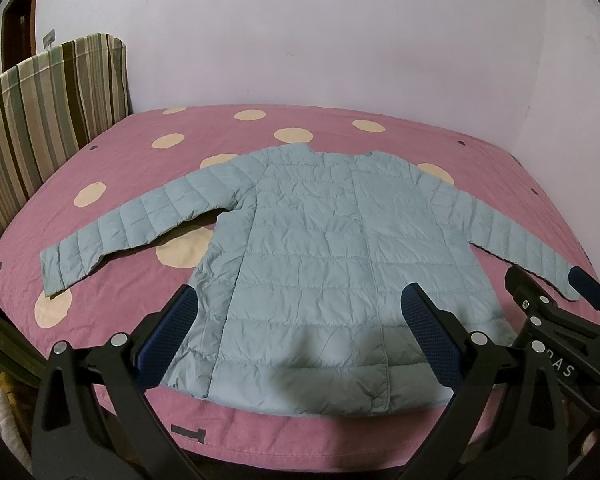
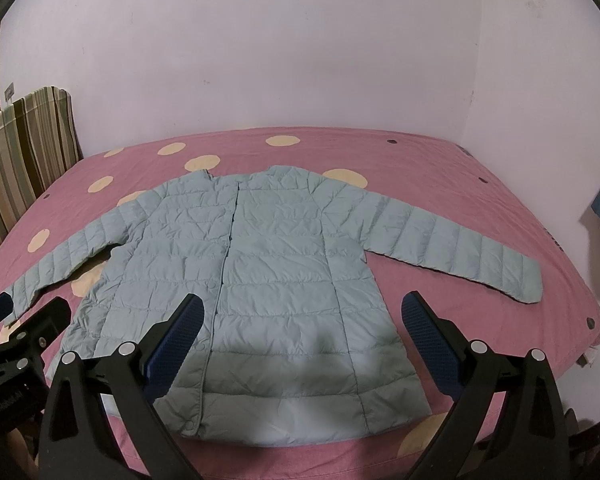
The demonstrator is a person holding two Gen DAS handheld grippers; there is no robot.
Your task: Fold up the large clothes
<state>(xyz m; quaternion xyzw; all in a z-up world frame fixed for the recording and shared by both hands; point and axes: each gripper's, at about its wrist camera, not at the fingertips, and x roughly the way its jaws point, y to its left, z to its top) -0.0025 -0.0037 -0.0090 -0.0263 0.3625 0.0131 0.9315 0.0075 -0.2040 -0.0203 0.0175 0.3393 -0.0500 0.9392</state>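
Both tongs, left (image 1: 298, 328) and right (image 2: 300, 338), gape wide, holding nothing. Jacket (image 1: 320, 248) lies flat on bed (image 1: 140, 136). Judgement: grip the sleeve cuff at left of frame (image 1: 54, 270), fold inward.

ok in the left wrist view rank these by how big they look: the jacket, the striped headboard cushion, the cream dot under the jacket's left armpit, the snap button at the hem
1. jacket
2. striped headboard cushion
3. cream dot, partly hidden by the jacket
4. snap button
Fisheye distortion bends apparent sizes, but the gaps are wide.
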